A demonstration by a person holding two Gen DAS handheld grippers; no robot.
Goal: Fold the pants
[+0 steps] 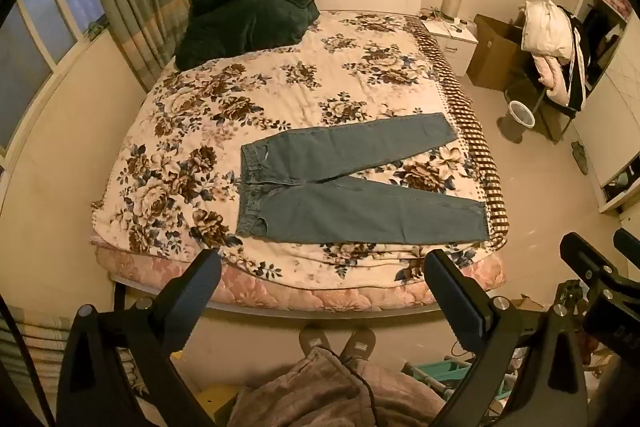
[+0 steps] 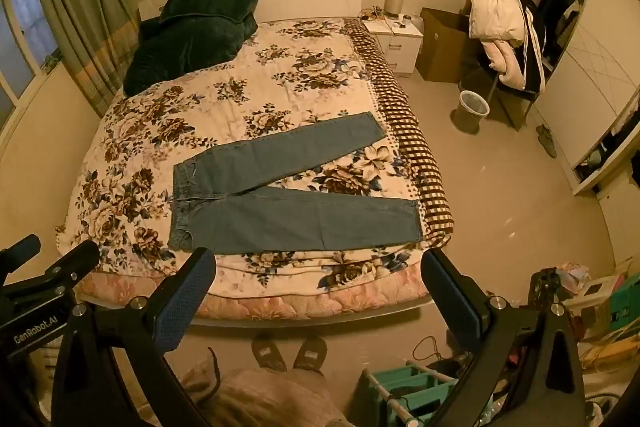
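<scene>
Jeans (image 1: 352, 187) flat on bed (image 1: 280, 83), legs splayed right. Left gripper (image 1: 324, 267), right gripper (image 2: 320, 267) wide, empty, well short. Risk: single-layer pinch drags fabric, skews fold.

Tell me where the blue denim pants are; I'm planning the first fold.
In both views the blue denim pants lie flat near the foot of the floral-quilted bed, waistband left, legs spread toward the checked right edge, just beyond both open hand-held grippers.
</scene>
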